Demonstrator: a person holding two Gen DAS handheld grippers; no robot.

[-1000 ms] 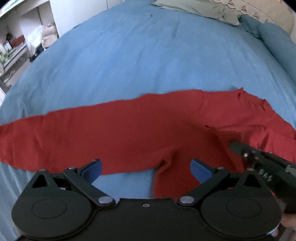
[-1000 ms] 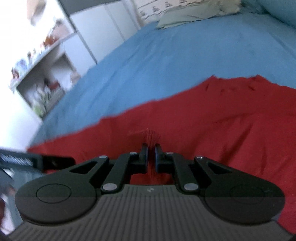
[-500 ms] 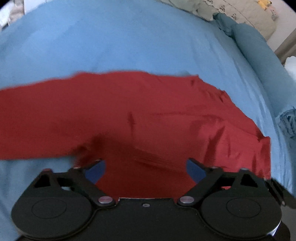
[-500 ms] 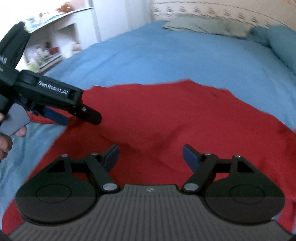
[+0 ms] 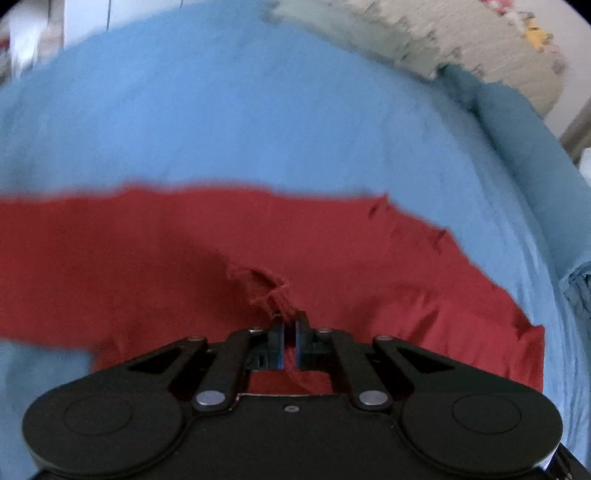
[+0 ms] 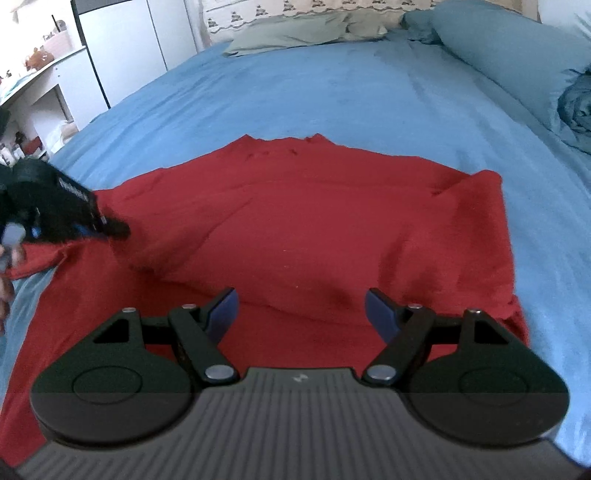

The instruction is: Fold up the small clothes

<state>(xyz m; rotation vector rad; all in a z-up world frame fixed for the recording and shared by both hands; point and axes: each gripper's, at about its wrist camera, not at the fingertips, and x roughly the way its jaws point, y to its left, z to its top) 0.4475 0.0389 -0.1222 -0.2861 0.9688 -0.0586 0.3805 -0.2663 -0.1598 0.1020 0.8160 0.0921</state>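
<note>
A red garment (image 5: 369, 266) lies spread on the blue bed sheet (image 5: 258, 122). My left gripper (image 5: 290, 325) is shut on a pinched fold of the red cloth near its near edge. In the right wrist view the same red garment (image 6: 314, 229) fills the middle, partly folded over with a doubled edge on the right. My right gripper (image 6: 300, 310) is open and empty, hovering just above the cloth. The left gripper (image 6: 74, 210) also shows at the left of that view, on the garment's left part.
Blue pillows (image 6: 517, 48) and a bunched blue blanket (image 6: 576, 107) lie along the right. A pale green pillow (image 6: 306, 33) sits at the head of the bed. White shelves with clutter (image 6: 37, 85) stand to the left, beyond the bed edge.
My left gripper has closed on a fold of the red garment. My right gripper let go of the cloth a second ago and stays open above it.
</note>
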